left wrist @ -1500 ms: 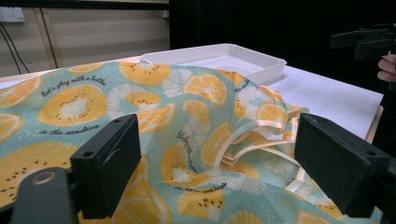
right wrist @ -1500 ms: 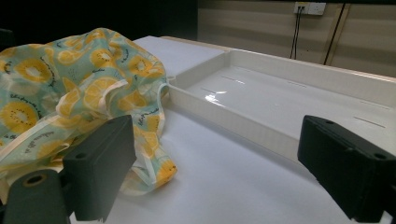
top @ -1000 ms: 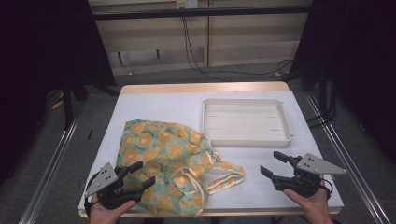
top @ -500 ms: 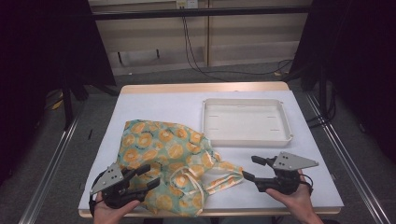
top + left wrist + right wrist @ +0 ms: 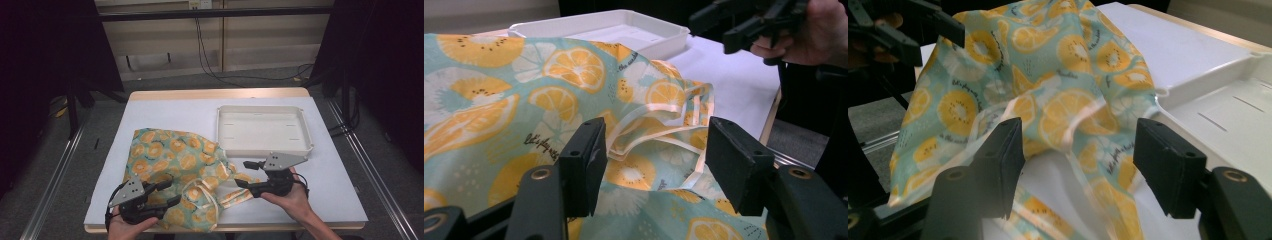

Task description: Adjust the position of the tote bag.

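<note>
Two grippers, left (image 5: 169,192) & right (image 5: 245,173), jaws apart, prob. not yet gripping fruit-print bag (image 5: 175,155).

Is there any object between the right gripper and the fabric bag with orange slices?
Nothing visible. The right gripper faces the fabric bag directly with open jaws; the white tray sits off to the side.

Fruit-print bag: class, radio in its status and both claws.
Left claw open over the bag, jaws just closing, nothing gripped. Right claw open at the bag's handles. White tray beside the bag, touching its edge.
</note>
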A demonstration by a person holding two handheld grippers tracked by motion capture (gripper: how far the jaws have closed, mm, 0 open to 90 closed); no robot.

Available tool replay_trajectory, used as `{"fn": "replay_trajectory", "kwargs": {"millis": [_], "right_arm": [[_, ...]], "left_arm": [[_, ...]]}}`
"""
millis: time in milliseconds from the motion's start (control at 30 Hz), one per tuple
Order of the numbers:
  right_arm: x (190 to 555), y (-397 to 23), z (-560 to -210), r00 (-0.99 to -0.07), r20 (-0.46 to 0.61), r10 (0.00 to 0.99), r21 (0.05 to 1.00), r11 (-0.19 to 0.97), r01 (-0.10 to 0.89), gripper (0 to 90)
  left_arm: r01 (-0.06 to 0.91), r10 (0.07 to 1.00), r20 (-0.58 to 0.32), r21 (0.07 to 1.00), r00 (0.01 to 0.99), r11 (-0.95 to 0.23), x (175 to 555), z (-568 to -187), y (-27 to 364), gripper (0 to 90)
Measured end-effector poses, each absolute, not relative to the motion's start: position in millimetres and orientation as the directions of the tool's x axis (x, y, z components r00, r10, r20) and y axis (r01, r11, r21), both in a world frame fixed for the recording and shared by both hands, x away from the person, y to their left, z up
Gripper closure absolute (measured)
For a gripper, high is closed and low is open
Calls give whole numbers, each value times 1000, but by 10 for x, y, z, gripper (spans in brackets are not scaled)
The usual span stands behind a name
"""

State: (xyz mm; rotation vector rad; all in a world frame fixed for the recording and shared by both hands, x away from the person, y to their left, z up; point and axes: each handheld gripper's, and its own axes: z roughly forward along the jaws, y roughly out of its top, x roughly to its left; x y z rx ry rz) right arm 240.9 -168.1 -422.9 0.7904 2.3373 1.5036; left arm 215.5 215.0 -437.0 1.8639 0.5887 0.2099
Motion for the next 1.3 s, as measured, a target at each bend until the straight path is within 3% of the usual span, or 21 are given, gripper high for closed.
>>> {"fn": "replay_trajectory", "kwargs": {"millis": [100,233,333,567,600,667,700,767,900,933,967,1300], "right_arm": [[2471,-1604,-4228,-830,73,553,895,331,300,352],[2591,-1487,-4233,-841,76,536,892,341,298,342],[2668,-1410,-4281,-846,96,525,884,347,315,341],[2747,-1186,-4437,-870,88,486,862,400,311,304],[2755,-1166,-4452,-873,87,480,861,405,309,364],[2766,-1149,-4468,-879,94,467,860,406,308,379],[2777,-1139,-4491,-874,113,473,864,388,322,452],[2781,-1124,-4509,-883,116,455,858,401,319,510],[2793,-1106,-4533,-898,133,419,847,423,323,780],[2793,-1106,-4533,-898,133,419,847,423,323,780],[2803,-1102,-4533,-905,143,401,842,431,324,881],[2874,-1254,-4244,-892,136,431,886,349,304,900]], "left_arm": [[292,485,-132,917,864,-272,2164,-4375,2138,425],[305,463,-155,914,873,-268,2230,-4364,2096,502],[276,461,-113,912,880,-303,2305,-4328,2042,501],[299,473,-126,902,872,-312,2352,-4404,2042,550],[292,477,-114,902,872,-319,2341,-4409,2049,552],[296,478,-124,907,869,-301,2319,-4407,2060,565],[291,484,-115,907,867,-306,2300,-4388,2068,584],[285,475,-115,909,872,-304,2297,-4389,2066,594],[272,448,-104,905,888,-328,2256,-4398,2013,600],[272,448,-104,905,888,-328,2256,-4398,2013,600],[276,450,-103,901,887,-336,2238,-4396,1996,600],[259,383,-103,888,918,-381,2198,-4421,1814,702]]}}
